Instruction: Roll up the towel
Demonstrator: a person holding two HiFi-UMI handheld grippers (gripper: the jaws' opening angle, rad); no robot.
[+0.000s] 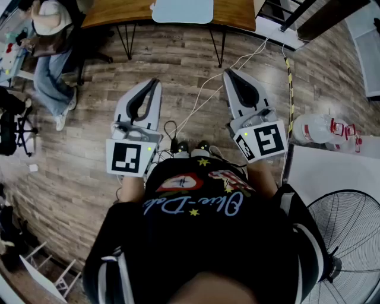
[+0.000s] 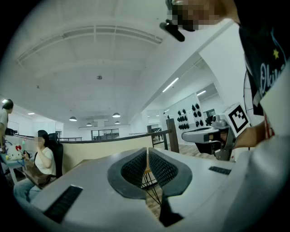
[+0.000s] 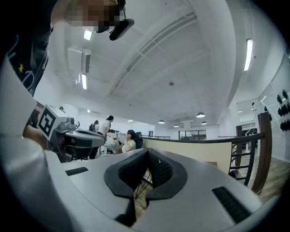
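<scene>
A pale towel (image 1: 182, 10) lies flat on a wooden table (image 1: 113, 13) at the far edge of the head view. I hold both grippers level in front of my chest, over the wooden floor and well short of the table. My left gripper (image 1: 155, 82) is shut with nothing between its jaws; its ribbed pads (image 2: 136, 168) meet in the left gripper view. My right gripper (image 1: 228, 72) is shut and empty too, its pads (image 3: 159, 168) pressed together. Each gripper shows in the other's view: the right gripper (image 2: 206, 135) and the left gripper (image 3: 78, 137).
A person (image 1: 50, 53) sits on a chair at the far left. A standing fan (image 1: 350, 237) and a white tabletop (image 1: 332, 172) with a plastic bottle (image 1: 317, 127) are at my right. Cables (image 1: 202, 95) run across the floor. The table stands on thin black legs (image 1: 126, 41).
</scene>
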